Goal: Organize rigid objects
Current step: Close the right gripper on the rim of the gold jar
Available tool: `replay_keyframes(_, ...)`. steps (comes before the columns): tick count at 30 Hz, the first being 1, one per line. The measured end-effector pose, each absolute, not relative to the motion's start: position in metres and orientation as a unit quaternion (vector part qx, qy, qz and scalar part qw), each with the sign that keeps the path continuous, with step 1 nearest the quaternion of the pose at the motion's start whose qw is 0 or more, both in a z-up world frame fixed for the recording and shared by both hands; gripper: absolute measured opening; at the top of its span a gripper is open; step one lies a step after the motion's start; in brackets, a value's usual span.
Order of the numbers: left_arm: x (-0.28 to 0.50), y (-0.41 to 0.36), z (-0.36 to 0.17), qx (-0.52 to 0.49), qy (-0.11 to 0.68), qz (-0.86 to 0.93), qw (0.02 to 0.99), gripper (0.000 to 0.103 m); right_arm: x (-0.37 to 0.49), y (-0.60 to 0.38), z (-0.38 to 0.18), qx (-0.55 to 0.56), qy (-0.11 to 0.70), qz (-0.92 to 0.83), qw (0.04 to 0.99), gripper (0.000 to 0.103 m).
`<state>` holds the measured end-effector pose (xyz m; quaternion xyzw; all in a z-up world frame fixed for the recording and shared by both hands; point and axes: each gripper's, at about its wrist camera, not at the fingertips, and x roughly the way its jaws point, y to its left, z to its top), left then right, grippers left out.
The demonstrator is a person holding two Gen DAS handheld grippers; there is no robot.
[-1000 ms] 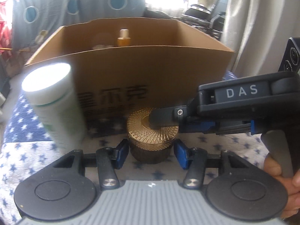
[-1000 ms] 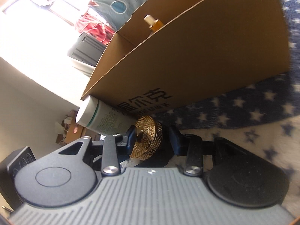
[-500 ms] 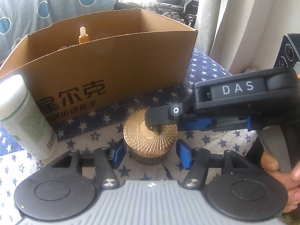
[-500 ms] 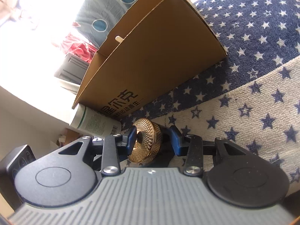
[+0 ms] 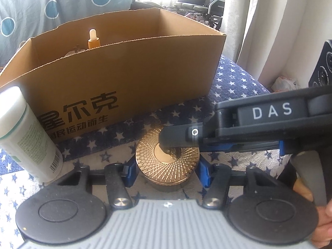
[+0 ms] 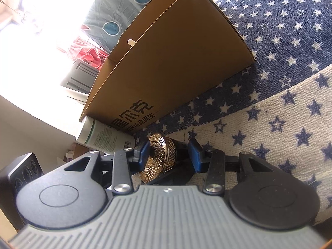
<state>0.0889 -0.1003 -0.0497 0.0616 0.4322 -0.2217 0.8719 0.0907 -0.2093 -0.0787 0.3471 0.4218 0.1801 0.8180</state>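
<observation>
A round jar with a gold patterned lid (image 5: 167,161) sits low over the star cloth, in front of the cardboard box (image 5: 124,66). My right gripper (image 6: 169,155) is turned on its side and shut on the jar (image 6: 159,155), with one pad on the lid and the other at the base. Its upper finger (image 5: 176,137) crosses the lid in the left wrist view. My left gripper (image 5: 167,173) flanks the jar, and its jaws are closing with the pads just off the sides. I cannot tell whether the jar rests on the cloth.
A white bottle with a green label (image 5: 27,137) stands left of the jar against the box (image 6: 176,51). Inside the box stands an amber dropper bottle (image 5: 92,41). A hand (image 5: 323,217) holds the right gripper's handle. A curtain (image 5: 259,20) hangs at the right.
Both grippers and the jar have shifted a little to the right along the box front. The left pads, tight on the jar a second ago, spread and now stand slightly off it.
</observation>
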Motion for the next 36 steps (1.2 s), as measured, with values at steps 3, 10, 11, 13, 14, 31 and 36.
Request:
replay_keyframes(3,0.088,-0.100,-0.048,0.061,0.433,-0.220,0.872,0.057,0.090,-0.208,-0.078,0.342,0.423,0.181,0.819,0.041)
replay_keyframes(10,0.081,-0.098,-0.048,0.064,0.434,-0.216,0.872,0.057,0.086,-0.200,-0.075,0.328,0.426,0.182,0.823,0.043)
replay_keyframes(11,0.080,-0.098,-0.047,0.064,0.434,-0.215,0.872,0.057,0.085,-0.199,-0.074,0.327,0.426,0.182,0.824,0.043)
replay_keyframes(13,0.079,-0.098,-0.047,0.064,0.434,-0.215,0.873,0.057,0.084,-0.198,-0.073,0.324,0.425,0.181,0.826,0.043)
replay_keyframes(14,0.078,-0.098,-0.047,0.065,0.433,-0.215,0.873,0.057,0.083,-0.197,-0.073,0.323,0.424,0.181,0.826,0.043)
replay_keyframes(31,0.077,-0.094,-0.049,0.062,0.430,-0.225,0.872,0.057,0.077,-0.199,-0.077,0.338,0.414,0.175,0.827,0.044)
replay_keyframes(36,0.076,-0.095,-0.049,0.066,0.430,-0.225,0.872,0.057,0.076,-0.201,-0.079,0.344,0.410,0.176,0.826,0.044)
